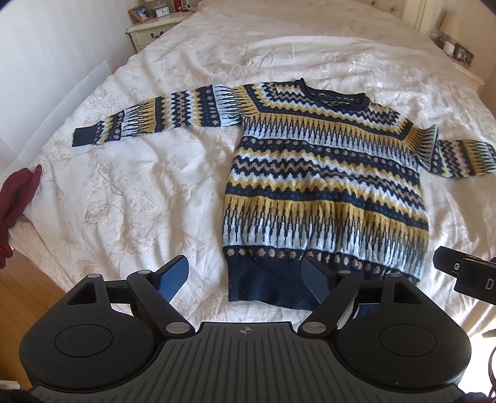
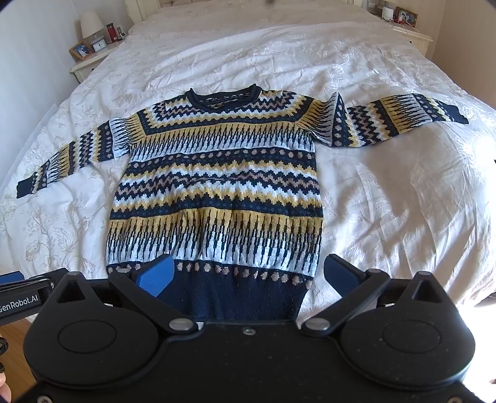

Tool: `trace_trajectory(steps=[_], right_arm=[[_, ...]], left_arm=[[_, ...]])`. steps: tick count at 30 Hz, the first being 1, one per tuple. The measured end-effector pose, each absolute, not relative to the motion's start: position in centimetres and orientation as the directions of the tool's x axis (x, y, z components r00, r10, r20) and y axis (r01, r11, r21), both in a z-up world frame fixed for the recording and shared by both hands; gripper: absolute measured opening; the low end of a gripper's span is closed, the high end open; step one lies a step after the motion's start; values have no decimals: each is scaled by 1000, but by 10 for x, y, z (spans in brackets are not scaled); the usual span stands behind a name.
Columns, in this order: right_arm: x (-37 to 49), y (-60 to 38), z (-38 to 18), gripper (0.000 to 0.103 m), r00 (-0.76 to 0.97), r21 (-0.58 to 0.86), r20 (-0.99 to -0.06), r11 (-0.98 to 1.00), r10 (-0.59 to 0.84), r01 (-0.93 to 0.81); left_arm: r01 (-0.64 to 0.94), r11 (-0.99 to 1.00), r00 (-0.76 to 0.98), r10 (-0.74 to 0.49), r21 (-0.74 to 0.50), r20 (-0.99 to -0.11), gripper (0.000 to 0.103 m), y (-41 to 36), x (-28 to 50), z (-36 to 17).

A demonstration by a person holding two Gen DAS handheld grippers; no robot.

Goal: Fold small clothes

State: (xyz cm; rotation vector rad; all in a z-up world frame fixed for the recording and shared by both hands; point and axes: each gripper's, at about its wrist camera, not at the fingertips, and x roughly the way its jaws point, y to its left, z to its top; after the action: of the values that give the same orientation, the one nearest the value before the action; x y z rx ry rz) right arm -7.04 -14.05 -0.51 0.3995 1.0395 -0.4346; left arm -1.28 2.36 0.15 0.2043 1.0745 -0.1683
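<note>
A navy, yellow and white patterned sweater (image 1: 325, 183) (image 2: 217, 186) lies flat and face up on the white bedspread (image 1: 139, 192) (image 2: 403, 192), both sleeves spread out sideways, its navy hem nearest me. My left gripper (image 1: 245, 272) is open and hovers above the hem's left corner, nothing between its blue pads (image 1: 173, 277). My right gripper (image 2: 248, 272) is open too, hovering above the hem's right part, with its blue pads (image 2: 156, 276) apart and not touching the knit. In the left wrist view the right gripper's body (image 1: 465, 272) shows at the right edge.
A dark red garment (image 1: 15, 201) hangs over the bed's left edge. Nightstands with frames, a clock and a lamp stand at the bed's head, on the left (image 2: 90, 52) and on the right (image 2: 409, 28). Wooden floor (image 1: 24, 297) shows at lower left.
</note>
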Motion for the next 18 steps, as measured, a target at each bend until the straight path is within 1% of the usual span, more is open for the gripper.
trace_trajectory(steps=[18], right_arm=[[-70, -141, -12, 102, 433, 113, -889, 847, -147, 520]], left_arm=[[223, 971, 452, -27, 84, -892, 79, 24, -11, -5]])
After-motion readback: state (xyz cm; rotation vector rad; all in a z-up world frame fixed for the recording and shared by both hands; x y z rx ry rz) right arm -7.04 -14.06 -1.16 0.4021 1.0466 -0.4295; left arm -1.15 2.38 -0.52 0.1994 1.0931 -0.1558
